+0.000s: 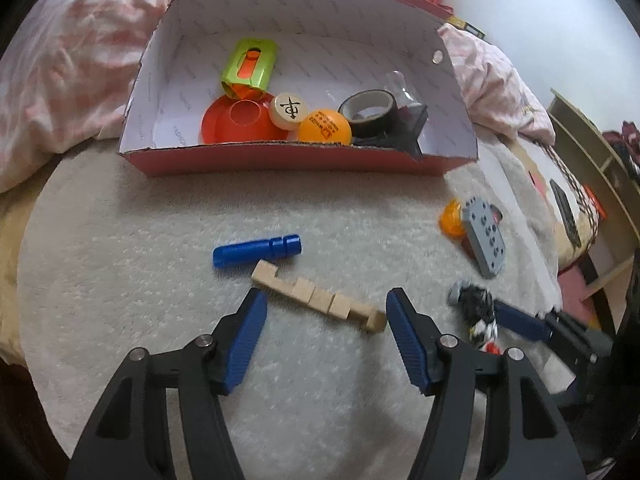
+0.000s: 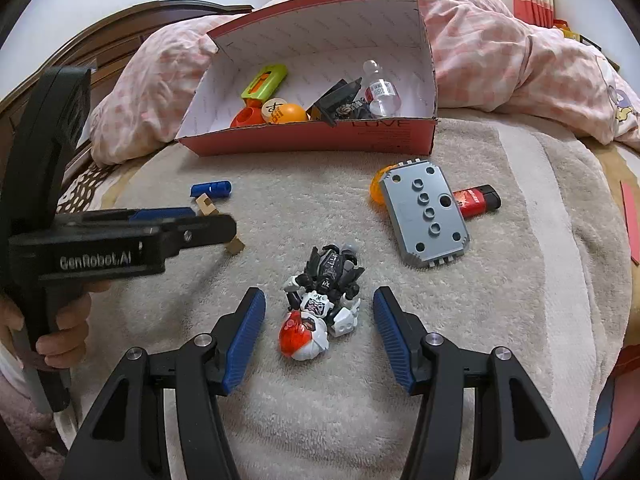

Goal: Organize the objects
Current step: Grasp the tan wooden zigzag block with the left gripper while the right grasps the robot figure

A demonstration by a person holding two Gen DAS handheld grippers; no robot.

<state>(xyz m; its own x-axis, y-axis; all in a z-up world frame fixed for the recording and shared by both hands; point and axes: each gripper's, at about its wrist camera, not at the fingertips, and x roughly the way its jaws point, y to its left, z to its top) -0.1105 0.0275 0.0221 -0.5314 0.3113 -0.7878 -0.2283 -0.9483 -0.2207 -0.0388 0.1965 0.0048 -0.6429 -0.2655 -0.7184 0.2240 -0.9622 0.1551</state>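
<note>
left hand-held gripper spread | notched wooden bar between pads (seemingly untouched) | blue cylinder beyond

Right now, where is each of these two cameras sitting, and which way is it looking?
Left wrist: rides the left claw, looking down at a wooden block strip and the red box; its own open fingers show.
Right wrist: rides the right claw, looking down at a toy robot; the left claw and a hand show.
Shared: box, strip, toy.
</note>
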